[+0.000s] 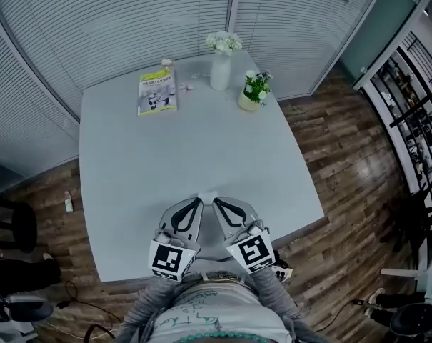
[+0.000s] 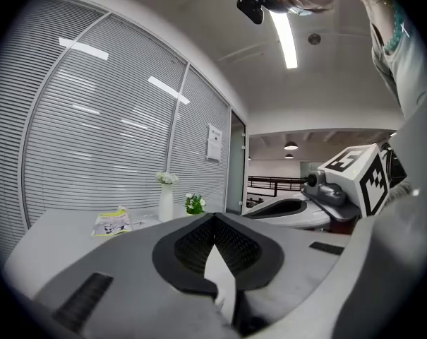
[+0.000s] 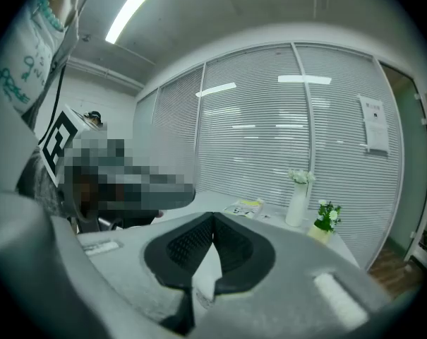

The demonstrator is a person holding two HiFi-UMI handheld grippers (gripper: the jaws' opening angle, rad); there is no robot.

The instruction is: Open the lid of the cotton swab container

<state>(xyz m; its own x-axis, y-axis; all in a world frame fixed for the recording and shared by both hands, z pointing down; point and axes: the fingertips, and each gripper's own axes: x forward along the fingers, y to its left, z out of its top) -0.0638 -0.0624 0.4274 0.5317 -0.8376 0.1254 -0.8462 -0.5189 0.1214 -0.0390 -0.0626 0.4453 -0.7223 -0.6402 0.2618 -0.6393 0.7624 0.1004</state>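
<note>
Overhead, the head view shows one pale grey table [image 1: 130, 191], smooth and square with rounded corners, on brown wood-plank flooring [image 1: 344, 156] and backed by horizontal slatted blinds [image 1: 94, 20]. At its far side lie one yellow-green booklet [image 1: 157, 91], one tall white vase [image 1: 220, 72] of white flowers, and one small pot [image 1: 250, 91] of green leaves and white blossoms. A small pale object [image 1: 166, 62] sits at the booklet's far corner; it is too small to tell whether it is the cotton swab container. At the near edge, the left gripper [image 1: 198, 201] and right gripper [image 1: 217, 201] point inward side by side, each with one marker cube.

From the left gripper view, two grey jaws meet at their tips around a teardrop hollow lined with black ribbed pads, nothing between them.

From the right gripper view, its two jaws are likewise pressed together and empty.
</note>
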